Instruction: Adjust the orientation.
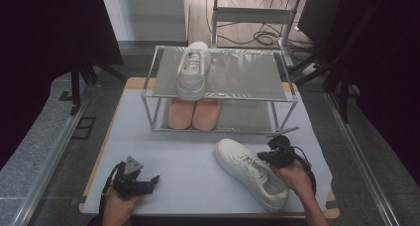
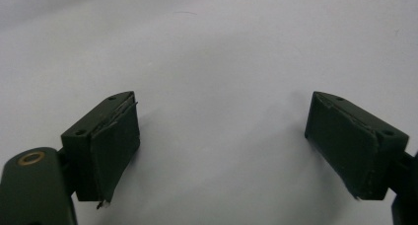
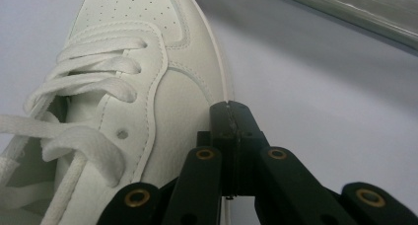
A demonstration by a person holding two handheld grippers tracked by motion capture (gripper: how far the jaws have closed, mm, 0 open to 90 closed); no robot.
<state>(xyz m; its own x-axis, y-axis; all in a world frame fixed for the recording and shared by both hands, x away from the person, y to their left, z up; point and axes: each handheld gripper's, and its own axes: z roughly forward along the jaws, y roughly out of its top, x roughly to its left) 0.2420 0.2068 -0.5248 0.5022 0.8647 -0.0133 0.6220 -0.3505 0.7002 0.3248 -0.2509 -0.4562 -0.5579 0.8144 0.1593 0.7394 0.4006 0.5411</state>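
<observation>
I find one white sneaker (image 1: 194,70) already on the rack's top shelf (image 1: 247,77), its mate (image 1: 250,172) on the table (image 1: 183,161) beside my closed, empty right gripper (image 3: 230,117), left gripper (image 2: 222,146) wide, idle.

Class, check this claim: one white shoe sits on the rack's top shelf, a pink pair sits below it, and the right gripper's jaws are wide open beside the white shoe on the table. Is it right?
Not quite. The right gripper has its jaws shut, as the right gripper view shows, beside the table's white shoe. The rest stands.
</observation>
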